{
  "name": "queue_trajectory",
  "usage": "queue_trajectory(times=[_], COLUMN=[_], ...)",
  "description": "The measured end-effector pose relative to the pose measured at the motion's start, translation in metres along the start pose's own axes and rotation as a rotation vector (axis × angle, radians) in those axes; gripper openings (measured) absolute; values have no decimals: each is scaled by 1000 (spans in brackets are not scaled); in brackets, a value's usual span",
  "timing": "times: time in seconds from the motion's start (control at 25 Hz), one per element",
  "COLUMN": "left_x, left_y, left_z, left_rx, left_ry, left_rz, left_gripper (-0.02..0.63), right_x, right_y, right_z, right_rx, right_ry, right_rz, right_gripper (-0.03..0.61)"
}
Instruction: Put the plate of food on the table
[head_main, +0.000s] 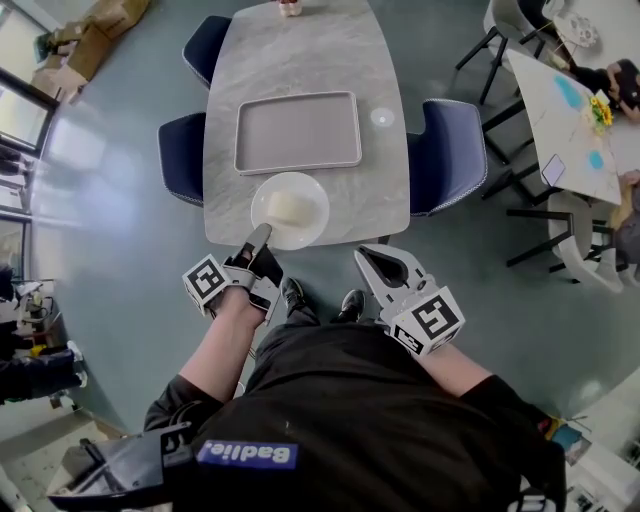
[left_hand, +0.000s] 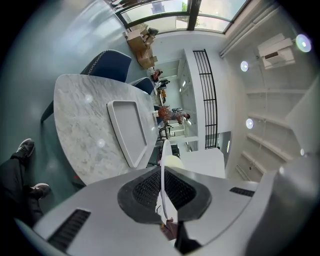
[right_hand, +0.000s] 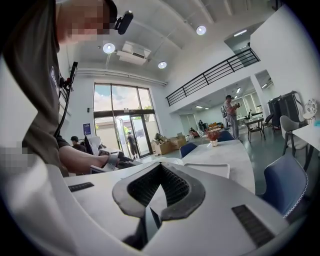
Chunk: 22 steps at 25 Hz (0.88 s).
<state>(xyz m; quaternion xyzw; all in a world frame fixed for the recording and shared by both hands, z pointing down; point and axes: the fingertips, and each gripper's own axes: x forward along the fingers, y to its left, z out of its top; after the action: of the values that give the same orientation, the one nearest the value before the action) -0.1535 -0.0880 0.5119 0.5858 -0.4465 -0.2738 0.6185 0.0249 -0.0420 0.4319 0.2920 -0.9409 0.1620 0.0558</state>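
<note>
A white plate (head_main: 312, 190) carrying a pale block of food (head_main: 288, 208) hangs over the near edge of the grey marble table (head_main: 300, 60). I cannot tell whether it rests on the top. My left gripper (head_main: 260, 235) is shut on the plate's near rim. The left gripper view shows that rim (left_hand: 162, 162) edge-on between the jaws of the left gripper (left_hand: 163, 192), with the food (left_hand: 173, 161) just beyond. My right gripper (head_main: 368, 256) hovers off the table's near right corner. The right gripper (right_hand: 159, 175) is shut and holds nothing.
A grey rectangular tray (head_main: 297, 132) lies mid-table just beyond the plate, with a small round object (head_main: 382, 117) to its right. Blue chairs (head_main: 445, 155) (head_main: 180, 155) flank the table. A small vase (head_main: 289, 8) stands at the far end. Other tables (head_main: 570, 120) are at right.
</note>
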Motion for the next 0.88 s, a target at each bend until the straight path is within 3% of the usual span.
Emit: queue_trajectory(times=[0.88], left_x=[52], left_y=[29], left_z=[70], left_rx=[13], left_ry=[64], left_rz=[39], left_gripper=[15], right_x=[35], right_y=[7], right_z=[-4], right_rx=[27], right_ry=[38], right_rz=[-113], right_gripper=[11])
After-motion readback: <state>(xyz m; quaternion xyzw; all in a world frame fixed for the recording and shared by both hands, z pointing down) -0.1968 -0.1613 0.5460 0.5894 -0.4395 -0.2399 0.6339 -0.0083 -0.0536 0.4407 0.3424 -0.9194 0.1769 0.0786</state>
